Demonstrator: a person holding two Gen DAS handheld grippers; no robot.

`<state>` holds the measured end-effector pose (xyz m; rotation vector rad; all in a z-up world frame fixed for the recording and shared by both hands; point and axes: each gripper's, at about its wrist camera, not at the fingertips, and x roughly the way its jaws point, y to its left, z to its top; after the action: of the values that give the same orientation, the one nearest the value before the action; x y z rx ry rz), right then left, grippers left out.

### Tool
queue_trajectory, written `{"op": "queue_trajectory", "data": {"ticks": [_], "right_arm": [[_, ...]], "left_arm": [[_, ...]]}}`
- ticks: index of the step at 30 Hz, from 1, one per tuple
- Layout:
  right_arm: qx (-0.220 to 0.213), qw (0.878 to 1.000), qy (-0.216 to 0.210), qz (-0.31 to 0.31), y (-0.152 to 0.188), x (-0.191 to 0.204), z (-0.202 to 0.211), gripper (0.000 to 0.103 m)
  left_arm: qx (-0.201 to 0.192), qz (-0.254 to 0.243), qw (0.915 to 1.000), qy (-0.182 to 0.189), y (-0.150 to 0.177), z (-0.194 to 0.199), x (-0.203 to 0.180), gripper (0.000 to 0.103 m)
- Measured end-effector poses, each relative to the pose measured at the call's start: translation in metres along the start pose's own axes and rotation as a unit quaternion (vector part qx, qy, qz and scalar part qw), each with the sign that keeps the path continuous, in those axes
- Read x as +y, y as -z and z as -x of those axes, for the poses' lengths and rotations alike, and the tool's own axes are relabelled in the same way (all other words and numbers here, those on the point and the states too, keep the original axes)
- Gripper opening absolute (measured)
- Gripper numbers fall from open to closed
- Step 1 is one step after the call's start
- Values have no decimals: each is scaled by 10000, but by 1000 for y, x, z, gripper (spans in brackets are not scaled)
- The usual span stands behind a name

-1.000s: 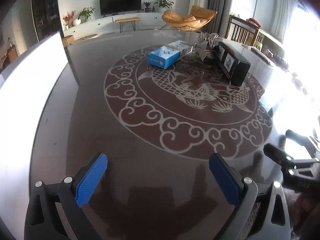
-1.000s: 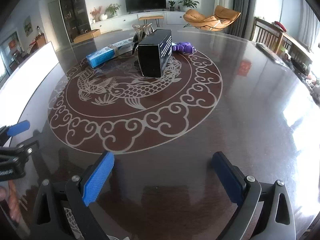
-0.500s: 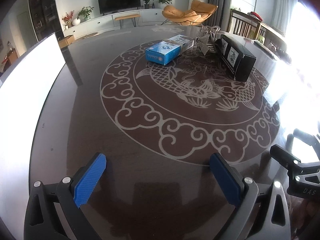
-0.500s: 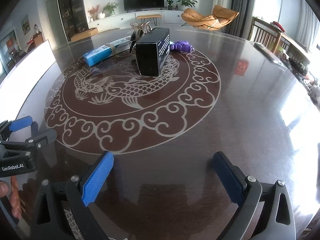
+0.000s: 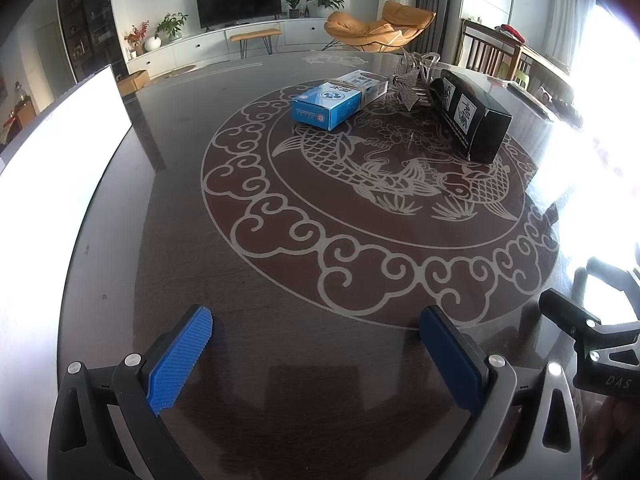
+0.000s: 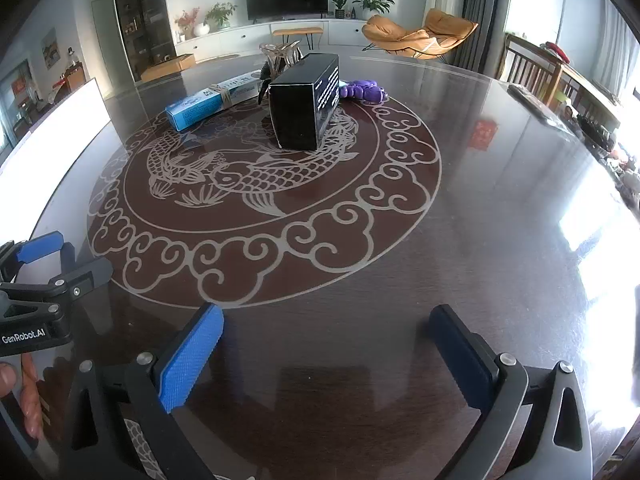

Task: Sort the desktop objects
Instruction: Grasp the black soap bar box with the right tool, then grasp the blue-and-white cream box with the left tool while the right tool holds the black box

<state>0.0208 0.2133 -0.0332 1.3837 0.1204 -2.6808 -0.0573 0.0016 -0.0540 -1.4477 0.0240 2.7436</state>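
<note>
Left wrist view is showing the left gripper [image 5: 316, 336] hanging over the near rim of the round table [image 5: 280, 360], its blue pads spread wide with nothing between them. Compared with a second ago, the fish medallion [image 5: 380, 184] inlaid in the tabletop is sitting larger and more centred in this view, so the gripper is drifting in toward it. The right gripper [image 6: 326, 344] is likewise gaping and empty, also on the near side of the medallion; its view is shifting much less.

All the objects are sitting on the far half of the medallion. The blue box [image 5: 325, 105] is lying at its far left, apparently banded to a second, paler box behind it. The black box [image 6: 305, 101] is standing near the medallion's centre, the clear wire stand [image 5: 414, 76] just behind it, and the purple toy [image 6: 365, 91] beside the black box on its far right.

Nothing is being grasped, so the sorting looks to be only starting; the approach probably means a first pick is coming, likely the blue box for the left side.
</note>
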Motion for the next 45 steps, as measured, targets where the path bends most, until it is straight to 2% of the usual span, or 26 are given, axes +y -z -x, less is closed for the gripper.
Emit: {"op": "queue_trajectory", "data": {"ticks": [13, 18, 22, 25, 27, 28, 29, 30, 33, 40, 42, 43, 44, 45], "right_arm": [[50, 10000, -20, 52, -9, 2, -7, 103], [55, 9994, -182, 303, -54, 8, -41, 103], [127, 9999, -22, 61, -105, 6, -76, 103], [208, 9997, -53, 110, -128, 9, -91, 101], [80, 9998, -76, 146, -135, 9, -90, 84], [7, 9998, -114, 171, -137, 8, -87, 52], [-11, 9998, -94, 195, -137, 7, -85, 36], [-47, 9997, -12, 219, -135, 5, -82, 35], [-189, 9996, -143, 148, -115, -10, -71, 34], [-351, 9990, -163, 213, -30, -37, -13, 35], [-341, 9991, -169, 198, -22, -37, -7, 37], [-338, 9991, -173, 203, -20, -36, -6, 44], [-283, 9993, -110, 220, -21, -35, -8, 66], [-235, 9995, -29, 231, -21, -34, -10, 79]], "left_arm": [[-2, 6, 10000, -12, -1, 0, -1, 103], [-2, 5, 10000, -12, -1, 1, -1, 103], [-2, 8, 10000, -12, -1, 1, -1, 103], [-3, 8, 10000, -12, -1, 1, -1, 103], [-3, 7, 10000, -12, -1, 1, -1, 103], [-3, 8, 10000, -12, -1, 0, -1, 103], [-3, 8, 10000, -12, -1, 1, -1, 103], [-3, 9, 10000, -12, -1, 1, -1, 103], [-2, 9, 10000, -12, -1, 1, -1, 103], [-1, 11, 10000, -14, -1, 0, -1, 103], [-2, 11, 10000, -19, -1, 1, -1, 103], [-4, 2, 10000, -43, -1, 1, -2, 103], [-3, 7, 10000, -49, 0, 0, -1, 103], [-1, 11, 10000, -49, 0, 1, -1, 103]]}}
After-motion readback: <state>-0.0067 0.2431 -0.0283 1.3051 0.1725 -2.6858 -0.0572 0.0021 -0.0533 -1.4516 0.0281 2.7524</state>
